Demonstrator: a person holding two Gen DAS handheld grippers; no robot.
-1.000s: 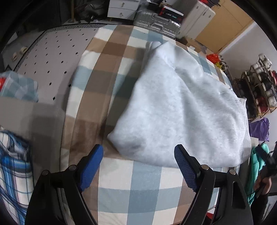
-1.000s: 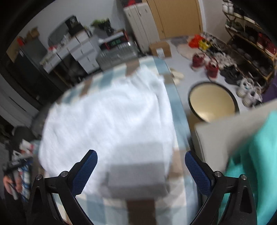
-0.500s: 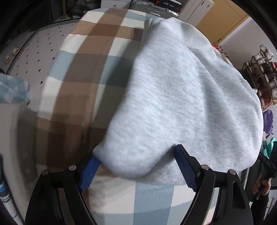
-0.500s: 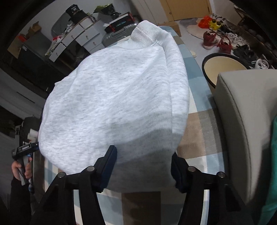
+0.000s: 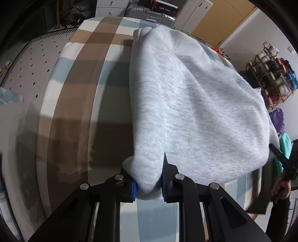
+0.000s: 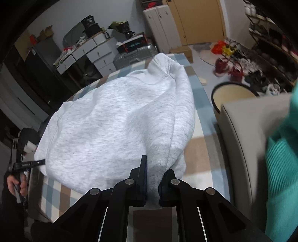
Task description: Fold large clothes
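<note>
A large light-grey sweatshirt (image 5: 195, 111) lies spread on a bed with a brown, blue and white checked cover (image 5: 74, 93). My left gripper (image 5: 148, 184) is closing its jaws on the near left corner of the hem, and the blue pads pinch a bunch of fabric. In the right wrist view the sweatshirt (image 6: 111, 121) shows its ribbed collar at the far end. My right gripper (image 6: 152, 182) is closing on the near right corner, with a fold of cloth pressed between its pads. Each view shows the other gripper in a hand at its edge.
A grey upholstered block (image 6: 251, 139) with a teal garment (image 6: 283, 167) stands right of the bed. A round cream basin (image 6: 232, 95) sits on the floor behind it. A silver suitcase (image 5: 149, 14) and drawers are beyond the bed; a dotted mat (image 5: 28, 61) lies left.
Both grippers came down to the sweatshirt's near edge and shut on its two corners. They stood wide open a second ago. The fabric now bunches between the pads.
</note>
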